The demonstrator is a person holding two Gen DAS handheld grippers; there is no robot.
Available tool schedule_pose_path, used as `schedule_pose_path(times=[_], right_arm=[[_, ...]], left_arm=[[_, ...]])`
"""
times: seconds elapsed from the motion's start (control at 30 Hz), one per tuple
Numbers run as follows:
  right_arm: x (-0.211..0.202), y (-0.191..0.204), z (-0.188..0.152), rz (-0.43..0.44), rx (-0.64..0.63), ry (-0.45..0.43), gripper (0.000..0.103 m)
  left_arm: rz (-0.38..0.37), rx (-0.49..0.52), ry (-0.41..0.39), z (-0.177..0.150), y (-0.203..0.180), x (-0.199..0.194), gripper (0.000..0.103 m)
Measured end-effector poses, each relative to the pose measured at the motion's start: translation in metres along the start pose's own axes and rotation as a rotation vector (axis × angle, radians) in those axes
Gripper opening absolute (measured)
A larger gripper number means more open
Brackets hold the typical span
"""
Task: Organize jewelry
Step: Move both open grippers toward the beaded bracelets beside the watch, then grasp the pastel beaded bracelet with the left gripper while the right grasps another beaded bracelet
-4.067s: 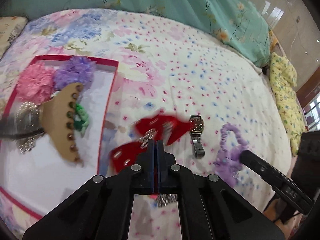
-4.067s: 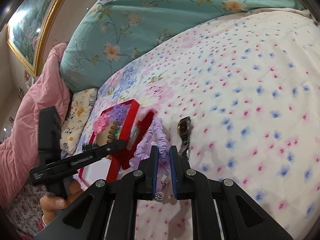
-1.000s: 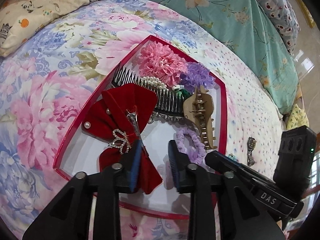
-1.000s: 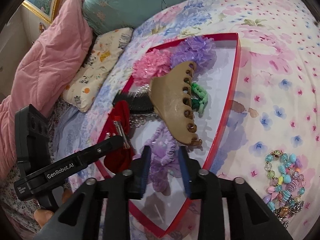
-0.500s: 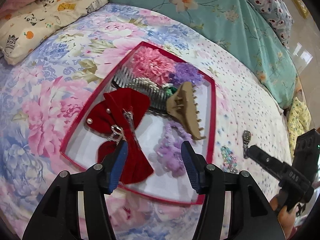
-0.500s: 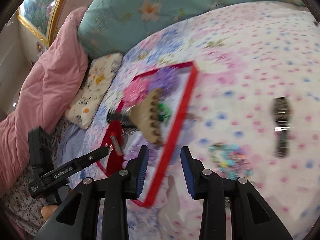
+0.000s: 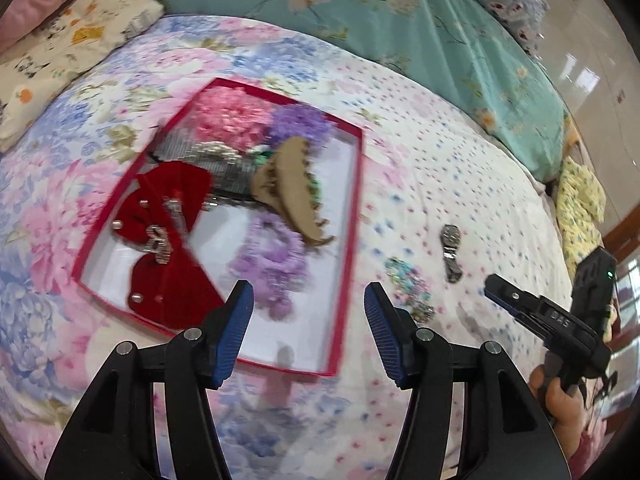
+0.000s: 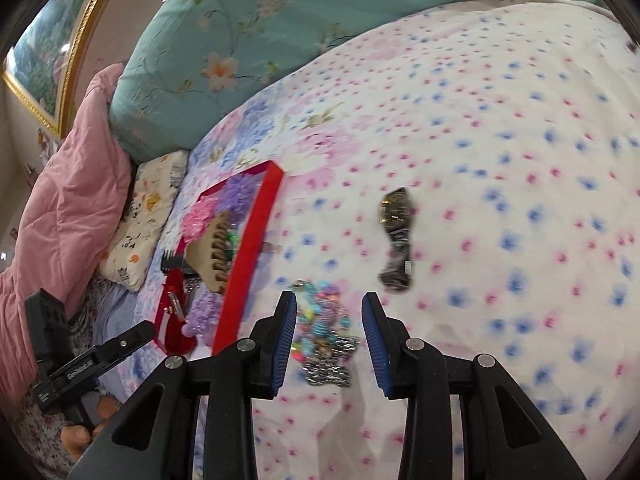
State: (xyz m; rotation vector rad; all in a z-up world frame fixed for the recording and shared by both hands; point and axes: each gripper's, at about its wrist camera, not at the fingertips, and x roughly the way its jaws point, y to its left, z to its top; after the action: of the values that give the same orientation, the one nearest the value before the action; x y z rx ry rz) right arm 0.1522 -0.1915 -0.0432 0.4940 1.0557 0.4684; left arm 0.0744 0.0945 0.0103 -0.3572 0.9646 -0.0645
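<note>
A tangled multicoloured beaded bracelet (image 8: pixel 322 334) with a silvery metal chain is framed on the floral bedspread (image 8: pixel 500 128) by the spread, empty right hand-held gripper (image 8: pixel 329 342).

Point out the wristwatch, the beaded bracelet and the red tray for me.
wristwatch (image 8: pixel 395 209): right wrist view, on its dial.
beaded bracelet (image 8: pixel 325 316): right wrist view, middle of the bead cluster.
red tray (image 7: pixel 347 240): left wrist view, on its right-hand rim.

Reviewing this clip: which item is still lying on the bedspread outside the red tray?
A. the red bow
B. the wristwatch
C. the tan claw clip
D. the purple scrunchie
B. The wristwatch lies on the bedspread well outside the red tray, near the beaded bracelet, while the red bow, tan claw clip and purple scrunchie all rest inside the tray.
</note>
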Motion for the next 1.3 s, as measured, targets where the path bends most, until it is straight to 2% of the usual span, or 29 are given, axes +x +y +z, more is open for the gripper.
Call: schedule_pose_path(times=[0.33,0.6,0.8,0.87,0.9,0.93,0.97,1.03,1.1,1.3], right_arm=[[0.010,-0.016,0.002,-0.043,-0.001,0.016,0.037],[0.013,-0.021,0.012,-0.047,-0.005,0.009,0.037],[0.009,-0.028,0.012,-0.035,0.021,0.006,0.037],[0.007,-0.031,0.011,-0.029,0.032,0.010,0.037],[0.006,-0.031,0.011,-0.027,0.034,0.011,0.037],[0.004,-0.032,0.010,-0.025,0.035,0.010,0.037],[0.004,-0.032,0.009,-0.022,0.035,0.012,0.037],[0.002,-0.032,0.009,-0.015,0.036,0.013,0.037],[0.001,-0.033,0.008,-0.011,0.040,0.012,0.038],[0.008,-0.025,0.002,0.013,0.014,0.044,0.038]], left_arm=[[-0.045,0.096,0.071,-0.010,-0.047,0.025,0.057],[-0.035,0.169,0.118,-0.005,-0.075,0.056,0.057],[-0.009,0.238,0.162,0.002,-0.101,0.095,0.055],[0.008,0.250,0.184,0.003,-0.105,0.110,0.053],[0.017,0.252,0.198,0.003,-0.106,0.117,0.048],[0.018,0.254,0.218,0.003,-0.108,0.126,0.039],[0.017,0.260,0.230,0.002,-0.109,0.131,0.035],[0.032,0.293,0.214,0.000,-0.116,0.135,0.021],[-0.005,0.304,0.233,-0.001,-0.119,0.139,0.007],[-0.015,0.267,0.178,0.002,-0.109,0.115,0.006]])
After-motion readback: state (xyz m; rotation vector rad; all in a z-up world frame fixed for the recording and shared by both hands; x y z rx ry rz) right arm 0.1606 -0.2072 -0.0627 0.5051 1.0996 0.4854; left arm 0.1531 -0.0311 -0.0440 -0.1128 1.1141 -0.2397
